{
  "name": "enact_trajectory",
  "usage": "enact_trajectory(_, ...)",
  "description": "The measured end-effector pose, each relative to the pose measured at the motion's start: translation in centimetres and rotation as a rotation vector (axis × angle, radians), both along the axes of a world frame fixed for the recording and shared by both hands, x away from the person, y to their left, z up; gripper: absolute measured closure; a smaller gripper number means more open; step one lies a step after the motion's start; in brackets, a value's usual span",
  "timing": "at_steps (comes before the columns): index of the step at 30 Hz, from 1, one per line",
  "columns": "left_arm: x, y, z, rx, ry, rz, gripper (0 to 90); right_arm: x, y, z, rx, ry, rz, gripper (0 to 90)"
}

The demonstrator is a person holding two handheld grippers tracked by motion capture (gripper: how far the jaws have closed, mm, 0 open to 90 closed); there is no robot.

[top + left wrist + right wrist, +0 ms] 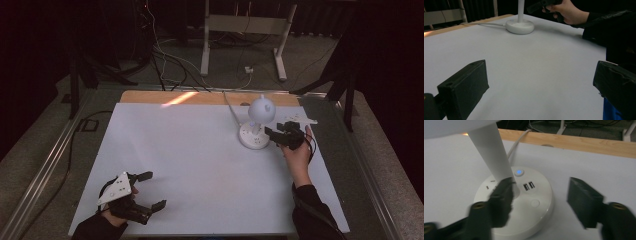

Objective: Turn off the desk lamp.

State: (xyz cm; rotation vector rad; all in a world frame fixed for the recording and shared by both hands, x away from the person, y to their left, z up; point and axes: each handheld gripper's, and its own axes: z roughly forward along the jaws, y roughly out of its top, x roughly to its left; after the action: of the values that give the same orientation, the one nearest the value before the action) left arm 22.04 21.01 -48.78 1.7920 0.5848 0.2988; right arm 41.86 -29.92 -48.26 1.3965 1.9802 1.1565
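Left tool (145, 192) idles released, lower left. Right tool (539, 202) gapes over desk lamp base (534, 202) (blue power button (519, 172) lit), right of centre on worktop (200, 160); switching step seemingly done, retreat next.

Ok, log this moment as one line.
right gripper: open at lamp base | left gripper: open, idle over table | lamp: upright
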Motion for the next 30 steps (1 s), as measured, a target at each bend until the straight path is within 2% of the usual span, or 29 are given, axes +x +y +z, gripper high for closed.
enact_trajectory(4, -0.3, 0.1, 0.0, 0.002, -0.003, 0.004, 0.5, -0.4, -0.4, 0.2, 0.008, -0.006, -0.012, 12.3)
enact_trajectory(6, -0.4, 0.2, 0.1, 0.003, -0.006, 0.005, 0.5, -0.6, -0.7, 0.2, 0.024, 0.005, 0.022, 5.4)
enact_trajectory(9, -0.4, 0.3, 0.1, 0.0, -0.006, 0.01, 0.5, -0.9, -0.9, 0.3, 0.066, 0.019, 0.071, 0.0)
enact_trajectory(14, -0.4, 0.3, 0.0, 0.0, -0.004, 0.011, 0.5, -1.8, -0.7, 0.4, 0.019, 0.001, 0.089, 0.0)
enact_trajectory(17, -0.5, 0.4, 0.0, 0.003, -0.003, 0.013, 0.5, -2.3, -0.9, 0.3, 0.036, -0.021, 0.107, 0.0)
enact_trajectory(25, -0.6, 0.4, 0.1, 0.0, -0.009, 0.005, 0.5, -4.1, -0.5, 0.4, 0.02, -0.007, 0.146, 0.0)
enact_trajectory(30, -0.7, 0.4, 0.1, 0.001, -0.009, 0.007, 0.5, -5.3, -0.5, 0.2, 0.029, 0.008, 0.166, 0.0)
